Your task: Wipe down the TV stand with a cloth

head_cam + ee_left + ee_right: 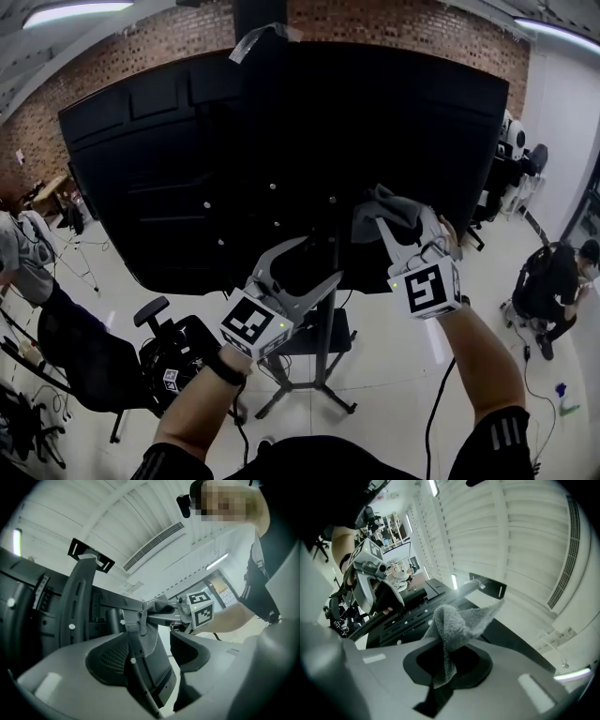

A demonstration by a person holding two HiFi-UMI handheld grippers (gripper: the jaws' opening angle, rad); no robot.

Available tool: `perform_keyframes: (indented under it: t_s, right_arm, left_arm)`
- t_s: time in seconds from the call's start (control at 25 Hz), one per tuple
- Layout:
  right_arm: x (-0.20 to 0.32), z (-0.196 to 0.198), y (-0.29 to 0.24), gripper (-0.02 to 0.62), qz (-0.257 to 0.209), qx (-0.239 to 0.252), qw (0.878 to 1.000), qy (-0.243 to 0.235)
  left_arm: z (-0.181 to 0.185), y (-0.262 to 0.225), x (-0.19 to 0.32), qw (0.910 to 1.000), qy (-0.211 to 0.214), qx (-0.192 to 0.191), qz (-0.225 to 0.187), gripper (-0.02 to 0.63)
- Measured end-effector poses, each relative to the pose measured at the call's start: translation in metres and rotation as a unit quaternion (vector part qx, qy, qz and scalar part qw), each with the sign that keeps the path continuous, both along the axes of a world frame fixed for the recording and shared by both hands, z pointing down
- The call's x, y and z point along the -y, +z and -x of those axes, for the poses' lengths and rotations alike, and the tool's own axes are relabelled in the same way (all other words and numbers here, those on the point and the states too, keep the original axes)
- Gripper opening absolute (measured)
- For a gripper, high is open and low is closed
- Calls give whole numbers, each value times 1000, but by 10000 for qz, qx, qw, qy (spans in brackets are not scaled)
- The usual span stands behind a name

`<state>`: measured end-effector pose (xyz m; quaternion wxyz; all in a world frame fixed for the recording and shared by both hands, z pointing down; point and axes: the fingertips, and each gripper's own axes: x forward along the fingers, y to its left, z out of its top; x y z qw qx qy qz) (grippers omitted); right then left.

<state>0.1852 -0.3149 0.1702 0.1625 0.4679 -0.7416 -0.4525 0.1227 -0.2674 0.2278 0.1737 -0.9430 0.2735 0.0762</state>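
Note:
The TV stand's black pole (325, 347) holds a large black TV (187, 169), seen from behind. My right gripper (392, 228) is shut on a grey cloth (380, 208) and holds it up against the TV's back, just right of the pole. In the right gripper view the cloth (457, 625) bunches up out of the shut jaws (447, 654). My left gripper (322, 261) is open beside the pole, lower left of the cloth. In the left gripper view a black bracket bar (140, 667) of the stand lies between its wide jaws, with the cloth (151, 623) beyond.
The stand's legs (300, 389) spread on a glossy white floor. A black chair (84, 361) and black gear (173, 361) stand at the left. A person (553, 281) crouches at the right, near a blue bottle (565, 394). A brick wall is behind.

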Motion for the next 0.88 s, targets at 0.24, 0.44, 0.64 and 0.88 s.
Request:
perform_keyframes:
  t_s: [0.24, 0.44, 0.64, 0.88]
  right_arm:
    - [-20, 89, -10, 29, -76, -94, 9990, -427]
    - [-35, 173, -18, 29, -301, -281, 9967, -702]
    - [-39, 250, -21, 29, -436, -546, 9937, -880]
    - [-20, 318, -12, 29, -642, -1257, 9882, -595]
  left_arm:
    - [71, -6, -7, 9995, -263, -104, -115, 299]
    - [135, -12, -10, 9988, -425, -217, -78, 299]
    - [194, -15, -11, 9977, -590, -294, -125, 299]
    - [253, -7, -4, 9969, -718, -312, -38, 299]
